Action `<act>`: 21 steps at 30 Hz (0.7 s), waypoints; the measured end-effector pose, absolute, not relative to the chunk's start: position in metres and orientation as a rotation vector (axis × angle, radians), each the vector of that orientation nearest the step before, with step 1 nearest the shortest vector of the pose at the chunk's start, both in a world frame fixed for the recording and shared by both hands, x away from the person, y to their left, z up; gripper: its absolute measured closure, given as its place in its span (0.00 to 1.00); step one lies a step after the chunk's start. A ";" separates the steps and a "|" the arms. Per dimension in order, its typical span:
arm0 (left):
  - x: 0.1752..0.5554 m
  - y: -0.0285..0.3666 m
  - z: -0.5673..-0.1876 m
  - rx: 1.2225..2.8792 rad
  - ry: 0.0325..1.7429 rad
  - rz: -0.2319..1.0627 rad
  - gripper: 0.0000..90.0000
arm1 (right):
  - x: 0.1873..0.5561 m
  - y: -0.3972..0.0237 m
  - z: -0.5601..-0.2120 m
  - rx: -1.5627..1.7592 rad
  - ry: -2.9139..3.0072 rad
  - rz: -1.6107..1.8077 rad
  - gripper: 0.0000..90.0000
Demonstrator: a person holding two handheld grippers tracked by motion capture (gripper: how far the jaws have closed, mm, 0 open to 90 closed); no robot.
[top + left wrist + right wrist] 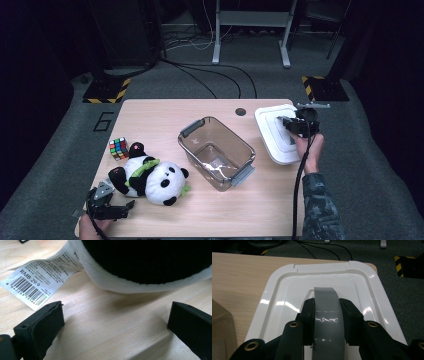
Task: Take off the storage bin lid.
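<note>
Tabletop: light wood-grain rectangular table (165, 220) with a small dark round grommet hole (240, 111) near its far edge. It stands on grey carpet (50, 150) marked with a dark "6" (103, 121) at the table's left. Black-and-yellow hazard-striped base plates (106, 91) sit on the carpet at far left & far right. Black cables (210, 75) run across the floor toward a grey metal frame w/ two legs (250, 30). Room beyond is dark.

Your right gripper (327, 315) sits over the white glossy rectangular plastic lid (284, 292), which lies flat at the table's far right corner. Its jaws are clamped on the grey curved handle (327, 312) at the lid's centre, one pad against each side. High view shows the same lid (272, 132) w/ your right gripper (295, 125) on top of it.

Clear rectangular plastic bin w/ grey end latches (192, 127) stands mid-table, lid off, just left of the lid & apart from it.

Your left gripper (112, 210) rests at the near left corner, jaws spread wide w/ bare wood between them. Just beyond it lies the black-and-white plush panda w/ green scarf (150, 177); its white printed barcode tag (35, 282) lies flat on the wood. Multicoloured puzzle cube (118, 148) sits beside the panda's far end.
</note>
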State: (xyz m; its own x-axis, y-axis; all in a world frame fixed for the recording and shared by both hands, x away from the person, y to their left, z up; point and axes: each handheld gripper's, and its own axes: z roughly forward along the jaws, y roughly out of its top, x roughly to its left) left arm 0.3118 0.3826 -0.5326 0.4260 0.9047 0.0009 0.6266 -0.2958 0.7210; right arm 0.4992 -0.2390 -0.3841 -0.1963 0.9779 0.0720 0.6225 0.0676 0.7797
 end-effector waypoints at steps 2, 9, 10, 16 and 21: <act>0.312 0.383 -0.533 2.032 1.288 0.547 0.00 | 0.501 -0.240 -0.389 1.600 1.865 0.965 0.74; 0.312 0.383 -0.532 2.037 1.288 0.545 0.00 | 0.505 -0.242 -0.401 1.640 1.847 0.945 0.74; 0.312 0.383 -0.533 2.030 1.288 0.550 0.00 | 0.505 -0.242 -0.402 1.646 1.846 0.946 0.74; 0.312 0.383 -0.532 2.035 1.288 0.546 0.00 | 0.508 -0.244 -0.411 1.680 1.829 0.940 0.74; 0.312 0.383 -0.533 2.030 1.288 0.551 0.00 | 0.511 -0.242 -0.417 1.690 1.817 0.933 0.74</act>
State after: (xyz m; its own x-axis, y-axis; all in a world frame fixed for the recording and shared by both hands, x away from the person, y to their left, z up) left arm 0.3119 0.3826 -0.5328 0.4257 0.9048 0.0010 0.6255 -0.2951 0.7223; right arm 0.5106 -0.2424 -0.4165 -0.1171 0.9881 0.0997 0.6566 0.0017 0.7542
